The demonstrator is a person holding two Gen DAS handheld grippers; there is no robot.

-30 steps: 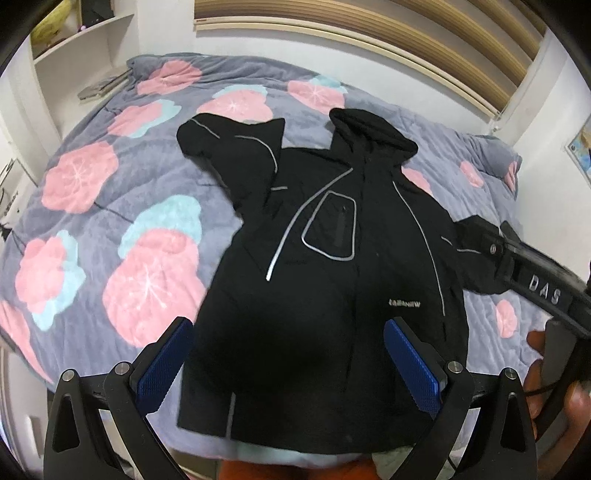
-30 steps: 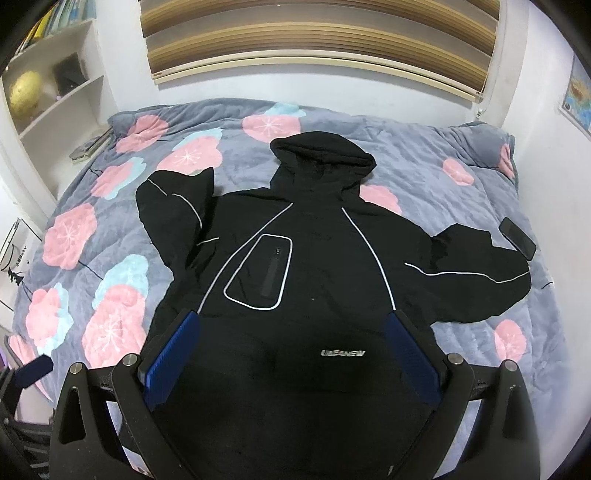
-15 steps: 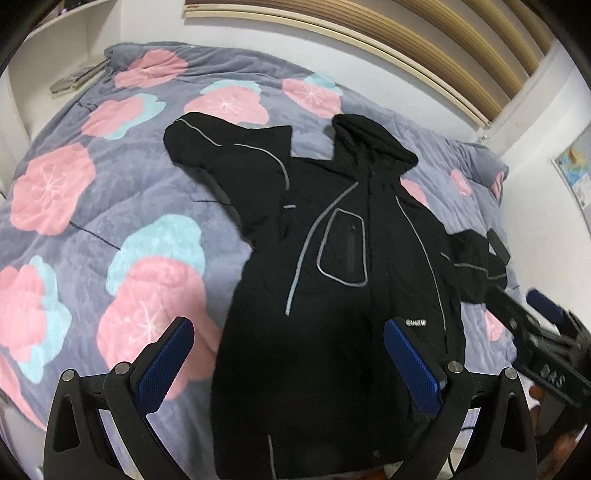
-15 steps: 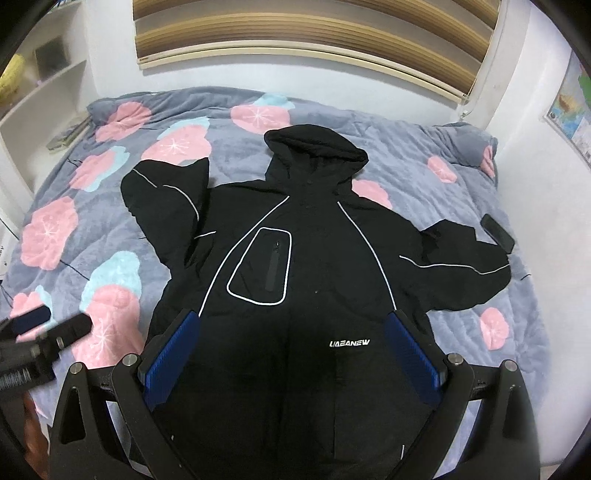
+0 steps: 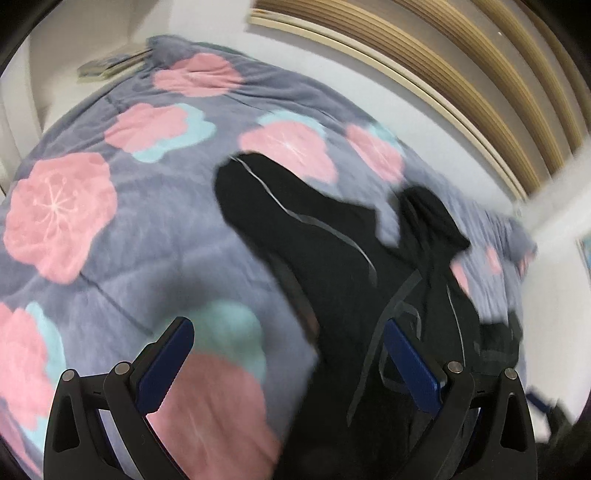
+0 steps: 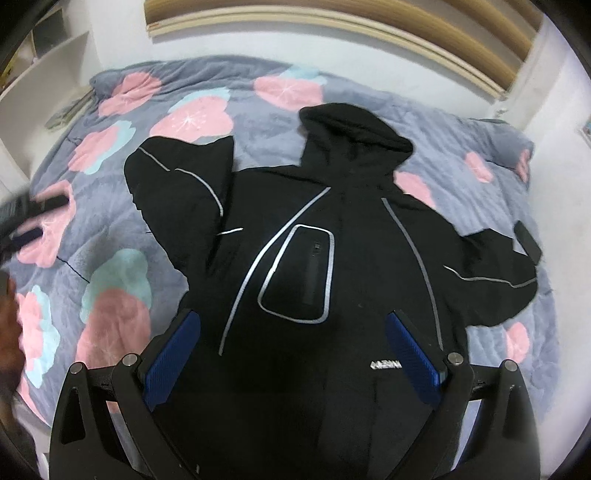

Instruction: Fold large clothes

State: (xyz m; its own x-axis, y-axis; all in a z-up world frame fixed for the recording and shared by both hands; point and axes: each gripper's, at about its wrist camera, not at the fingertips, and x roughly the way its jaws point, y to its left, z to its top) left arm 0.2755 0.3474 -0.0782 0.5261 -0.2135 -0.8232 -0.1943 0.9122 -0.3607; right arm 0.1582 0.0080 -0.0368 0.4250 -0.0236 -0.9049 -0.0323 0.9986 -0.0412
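A black hooded jacket [image 6: 332, 258] with grey piping lies flat, front up, on the bed, hood toward the wall and both sleeves spread. My right gripper [image 6: 291, 328] is open and empty above the jacket's lower chest. My left gripper [image 5: 288, 332] is open and empty, over the bed beside the jacket's [image 5: 332, 277] left side, below its left sleeve [image 5: 266, 199]. The left wrist view is blurred. The left gripper also shows at the left edge of the right wrist view [image 6: 26, 218].
The bed carries a grey quilt [image 6: 110, 240] with pink and teal flowers. A dark phone [image 6: 528, 240] lies by the right sleeve. White shelves [image 6: 48, 74] stand at the left, the wall and wooden slats [image 6: 332, 14] behind the bed.
My left gripper has swung left and forward, off the jacket's hem toward its left sleeve. My right gripper has moved closer over the jacket's chest. Both stay open.
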